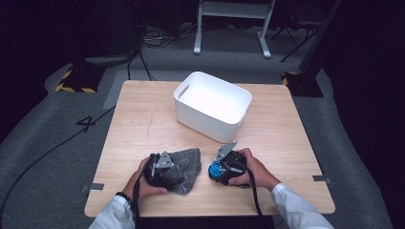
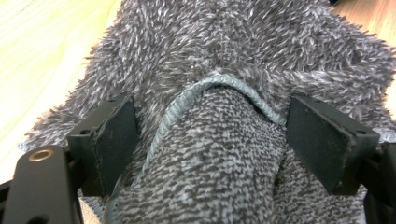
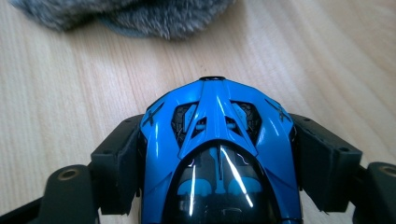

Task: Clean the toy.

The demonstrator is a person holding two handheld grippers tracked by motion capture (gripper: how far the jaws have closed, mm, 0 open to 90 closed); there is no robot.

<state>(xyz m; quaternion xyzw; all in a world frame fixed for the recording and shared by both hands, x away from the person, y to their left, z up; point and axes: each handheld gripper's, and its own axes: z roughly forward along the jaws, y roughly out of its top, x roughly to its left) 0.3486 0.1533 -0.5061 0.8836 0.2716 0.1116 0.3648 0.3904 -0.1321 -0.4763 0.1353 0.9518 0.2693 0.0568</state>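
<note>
Left gripper (image 1: 173, 168) is held low at 7 o'clock on the wooden table (image 1: 138, 124), jaws clamped on a bunched fold of the grey fuzzy sock (image 2: 224, 154); pads are pressed into the knit on both sides in the left gripper view. The sock's fluffy part (image 1: 188, 160) is spread at 1 o'clock of that gripper, flat on the table. Right gripper (image 1: 218, 170) is held at 5 o'clock, near the front edge, jaws clenched around a blue toy car (image 3: 219, 154), both pads touching its sides. A white bin (image 1: 212, 106) stands at 12 o'clock, apart from both.
</note>
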